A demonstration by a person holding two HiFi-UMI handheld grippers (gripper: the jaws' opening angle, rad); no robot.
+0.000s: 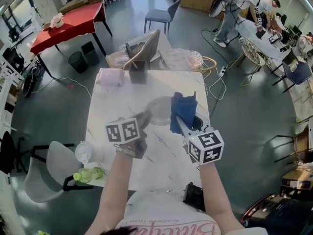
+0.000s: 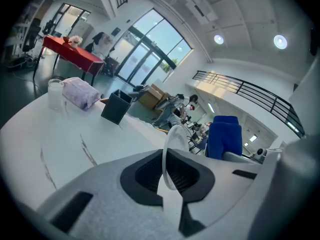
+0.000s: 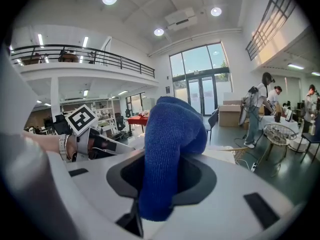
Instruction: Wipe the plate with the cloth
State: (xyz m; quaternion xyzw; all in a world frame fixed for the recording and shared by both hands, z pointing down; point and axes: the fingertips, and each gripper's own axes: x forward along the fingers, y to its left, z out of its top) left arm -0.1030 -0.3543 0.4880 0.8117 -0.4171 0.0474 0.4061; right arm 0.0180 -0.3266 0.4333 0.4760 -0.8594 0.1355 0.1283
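My left gripper (image 1: 145, 119) is shut on the rim of a clear round plate (image 1: 160, 110) and holds it above the white marble table (image 1: 171, 82). In the left gripper view the plate (image 2: 171, 151) stands edge-on between the jaws of that gripper (image 2: 170, 173). My right gripper (image 1: 180, 125) is shut on a blue cloth (image 1: 184, 109), which hangs just right of the plate. In the right gripper view the cloth (image 3: 170, 149) bulges out of that gripper's (image 3: 160, 186) jaws. The cloth (image 2: 225, 136) also shows beyond the plate in the left gripper view.
A dark square holder (image 1: 138, 71) and a pink pouch (image 1: 111, 76) stand at the table's far side. A clear jar (image 1: 85, 152) and a green bottle (image 1: 88, 174) sit at the near left edge. A black object (image 1: 194, 196) lies near my body. A grey chair (image 1: 49, 173) stands left.
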